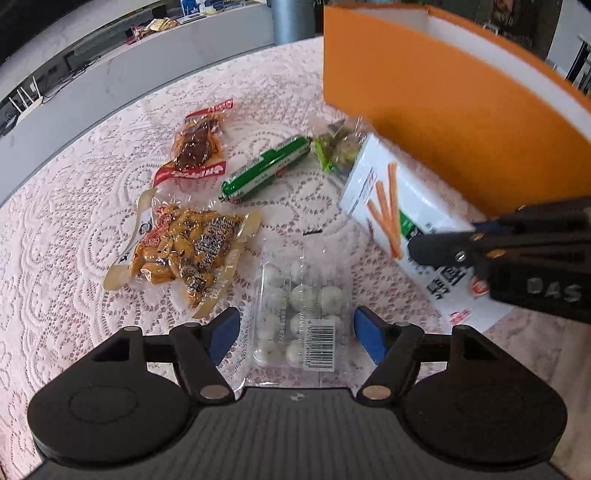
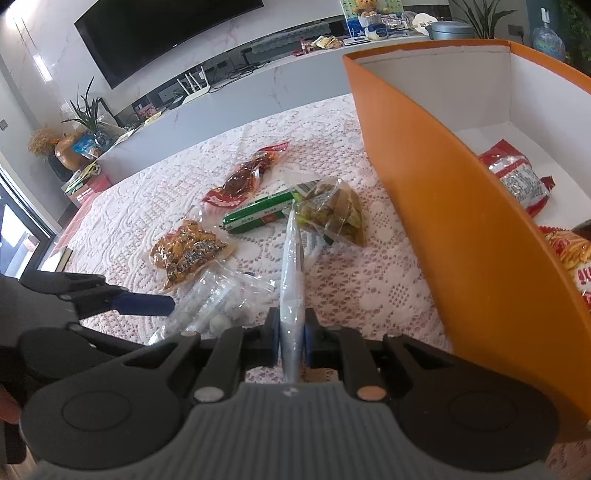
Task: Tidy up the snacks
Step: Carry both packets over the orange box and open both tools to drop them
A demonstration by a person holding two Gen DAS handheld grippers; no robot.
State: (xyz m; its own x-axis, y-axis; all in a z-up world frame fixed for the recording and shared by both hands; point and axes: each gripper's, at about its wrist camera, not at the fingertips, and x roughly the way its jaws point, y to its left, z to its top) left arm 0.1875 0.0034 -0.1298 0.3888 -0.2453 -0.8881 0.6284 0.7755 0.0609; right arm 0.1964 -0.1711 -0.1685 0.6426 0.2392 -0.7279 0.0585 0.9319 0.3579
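Note:
My left gripper (image 1: 295, 334) is open, its blue pads on either side of a clear bag of white balls (image 1: 300, 314) on the lace tablecloth. My right gripper (image 2: 291, 338) is shut on a white snack packet with orange sticks (image 1: 402, 218), seen edge-on in the right wrist view (image 2: 291, 273) and held above the table beside the orange box (image 2: 461, 229). On the cloth lie a peanut pack (image 1: 181, 254), a red meat pack (image 1: 197, 146), a green sausage (image 1: 266, 168) and a green pickle pack (image 2: 332, 214). The left gripper also shows in the right wrist view (image 2: 147, 304).
The orange box holds a red-silver bag (image 2: 517, 181) and a red chip bag (image 2: 569, 254). The lace-covered table (image 1: 74, 221) ends at a grey ledge (image 2: 229, 99); a TV (image 2: 155, 33) and plants stand beyond.

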